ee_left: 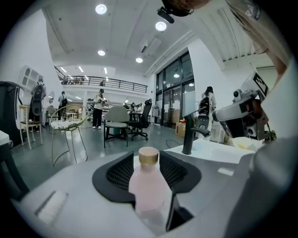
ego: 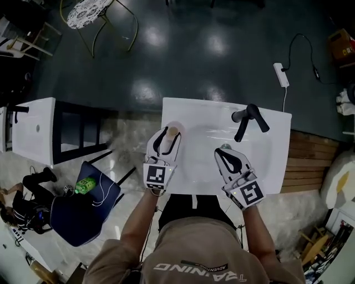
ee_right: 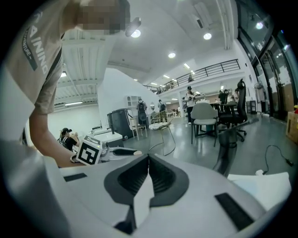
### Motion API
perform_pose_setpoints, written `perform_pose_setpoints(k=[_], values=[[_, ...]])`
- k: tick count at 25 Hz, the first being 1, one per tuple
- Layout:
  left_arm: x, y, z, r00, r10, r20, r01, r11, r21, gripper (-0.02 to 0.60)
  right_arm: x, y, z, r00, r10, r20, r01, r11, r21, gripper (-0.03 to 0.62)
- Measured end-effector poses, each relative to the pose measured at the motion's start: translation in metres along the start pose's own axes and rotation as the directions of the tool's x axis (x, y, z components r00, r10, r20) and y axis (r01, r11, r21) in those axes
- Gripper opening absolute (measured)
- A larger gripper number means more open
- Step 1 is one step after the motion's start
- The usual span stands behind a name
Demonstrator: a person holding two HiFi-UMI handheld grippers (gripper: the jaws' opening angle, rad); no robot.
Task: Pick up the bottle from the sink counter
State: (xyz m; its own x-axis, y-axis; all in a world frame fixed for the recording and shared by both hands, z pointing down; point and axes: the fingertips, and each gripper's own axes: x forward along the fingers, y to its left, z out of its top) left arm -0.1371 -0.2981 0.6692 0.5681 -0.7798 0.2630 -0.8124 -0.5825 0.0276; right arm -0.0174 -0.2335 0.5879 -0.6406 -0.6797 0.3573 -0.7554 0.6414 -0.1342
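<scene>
A pale pink bottle [ego: 172,133] with a tan cap stands upright on the left part of the white sink counter [ego: 277,144]. My left gripper [ego: 169,134] is open, and the bottle [ee_left: 149,186] stands between its black ribbed pads without a visible squeeze. In the left gripper view the cap sits level with the fingertips [ee_left: 164,160]. My right gripper [ego: 224,150] hovers over the basin near the counter's front edge, shut with nothing between its jaws [ee_right: 149,157]. The black faucet [ego: 248,117] rises at the back right of the basin.
Left of the counter stand a dark chair holding a green bottle [ego: 85,185] and a white table [ego: 33,130]. Wooden slats [ego: 302,161] border the counter's right side. A white power strip [ego: 281,74] lies on the dark floor behind. A wire chair [ego: 89,14] stands far back.
</scene>
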Motion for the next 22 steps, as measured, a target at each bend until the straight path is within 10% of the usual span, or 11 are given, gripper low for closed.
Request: perform_pose_setpoints(k=[22], values=[[0.003,-0.003,0.005,0.998,0.002,0.064,-0.004,1.000,0.028,0.132,-0.007,0.002,-0.026,0.999,0.007,-0.037,-0.007,1.000,0.006,0.011]])
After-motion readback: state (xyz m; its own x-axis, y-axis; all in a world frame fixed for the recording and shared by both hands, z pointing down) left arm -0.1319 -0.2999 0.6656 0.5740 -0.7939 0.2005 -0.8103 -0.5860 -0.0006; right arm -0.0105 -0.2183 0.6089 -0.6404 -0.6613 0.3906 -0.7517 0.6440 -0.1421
